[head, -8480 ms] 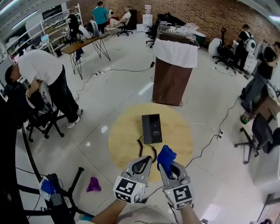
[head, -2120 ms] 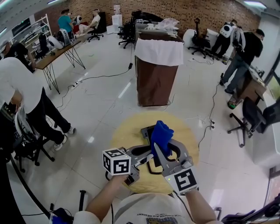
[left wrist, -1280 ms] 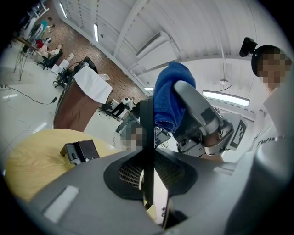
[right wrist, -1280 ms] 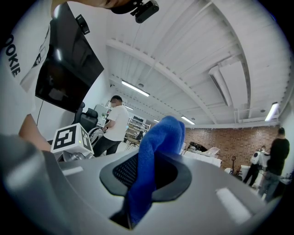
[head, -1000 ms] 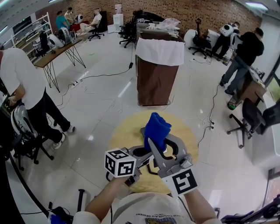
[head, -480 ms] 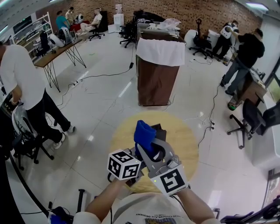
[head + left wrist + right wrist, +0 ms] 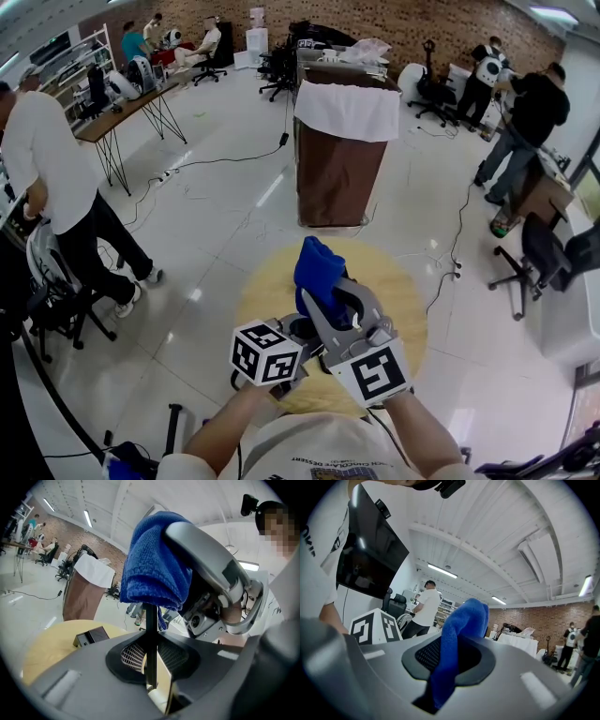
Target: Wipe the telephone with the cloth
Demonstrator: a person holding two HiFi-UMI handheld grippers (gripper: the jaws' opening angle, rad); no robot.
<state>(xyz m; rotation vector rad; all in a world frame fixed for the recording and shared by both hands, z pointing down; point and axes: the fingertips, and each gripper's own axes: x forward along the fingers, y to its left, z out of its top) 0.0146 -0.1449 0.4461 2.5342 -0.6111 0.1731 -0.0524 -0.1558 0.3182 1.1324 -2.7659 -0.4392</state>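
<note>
Cloth (image 7: 317,268) shifted right, in right hand-held gripper (image 7: 328,296)

Beyond the round pale wooden worktop (image 7: 398,305) a tall brown bin with a white liner (image 7: 342,173) stands on the glossy white floor (image 7: 234,202), a white-shirted person (image 7: 52,173) at left, a black office chair (image 7: 548,262) at right.

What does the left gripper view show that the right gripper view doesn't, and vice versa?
Only the left gripper view: the left gripper shut on a thin black bar, probably the handset, plus the telephone base on the round wooden table and the brown bin. Only the right gripper view: the left gripper's marker cube and a person in a white shirt. Both: the blue cloth clamped in the right gripper.
</note>
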